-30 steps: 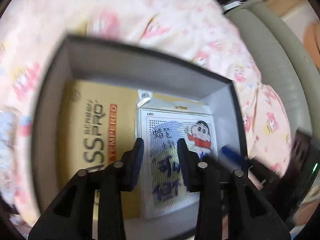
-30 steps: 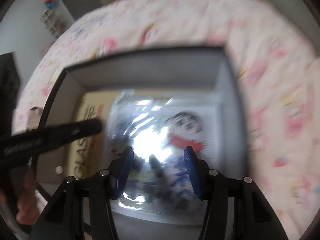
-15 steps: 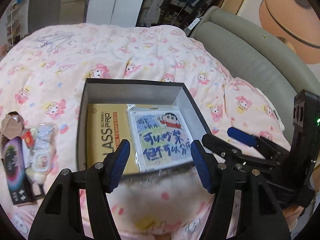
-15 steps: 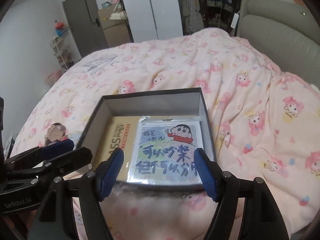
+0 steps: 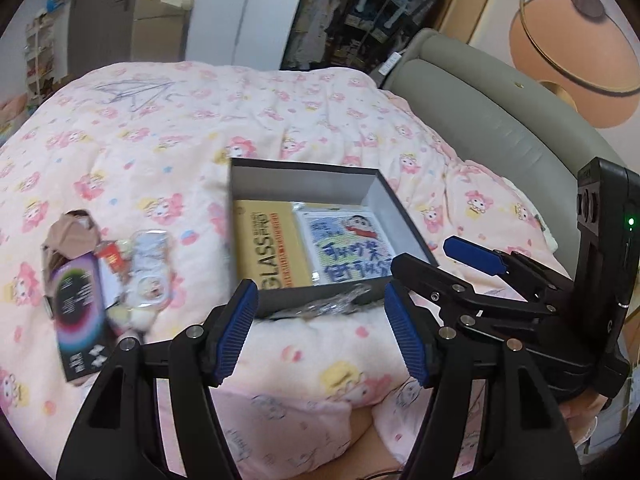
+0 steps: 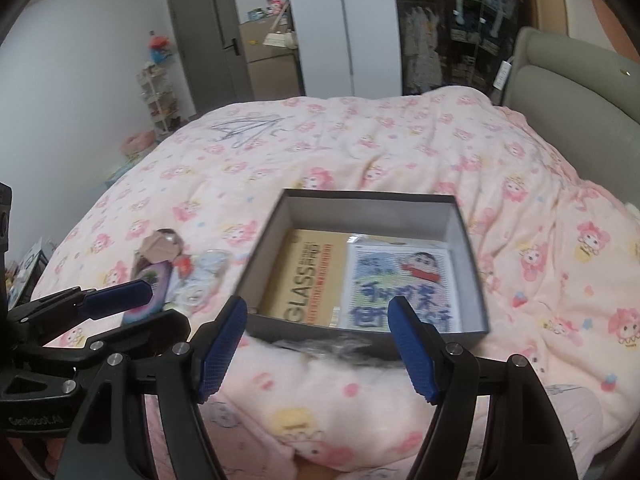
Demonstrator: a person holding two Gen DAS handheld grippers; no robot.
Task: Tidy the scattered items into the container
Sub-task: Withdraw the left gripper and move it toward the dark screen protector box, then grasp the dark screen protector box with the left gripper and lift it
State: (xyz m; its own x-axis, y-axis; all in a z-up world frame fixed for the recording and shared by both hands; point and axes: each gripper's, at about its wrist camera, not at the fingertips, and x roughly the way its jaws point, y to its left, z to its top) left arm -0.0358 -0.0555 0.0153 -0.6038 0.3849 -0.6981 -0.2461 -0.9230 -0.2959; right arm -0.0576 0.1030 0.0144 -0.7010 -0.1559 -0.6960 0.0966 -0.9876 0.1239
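Note:
A dark open box [image 5: 304, 176] [image 6: 368, 200] sits on the pink bed. Inside lie a yellow "GLASS" package [image 5: 266, 248] [image 6: 308, 276] and a cartoon-print packet [image 5: 344, 248] [image 6: 400, 284]. Left of the box lie scattered items: a dark round-print box [image 5: 76, 308] [image 6: 150, 288], a clear toy packet [image 5: 150, 264] [image 6: 204, 280] and a brown folded item [image 5: 72, 232] [image 6: 160, 246]. My left gripper [image 5: 320, 336] is open and empty, held above the bed before the box. My right gripper [image 6: 316, 348] is open and empty, likewise back from the box.
The pink cartoon quilt [image 6: 360, 152] covers the bed. A grey padded headboard [image 5: 480, 120] runs along the right. A crumpled clear wrapper [image 5: 336, 304] lies at the box's near wall. A door and shelves stand far behind.
Both grippers have pulled back and up out of the box and opened wide. The cartoon packet stays in the box. The scattered items on the left came into view.

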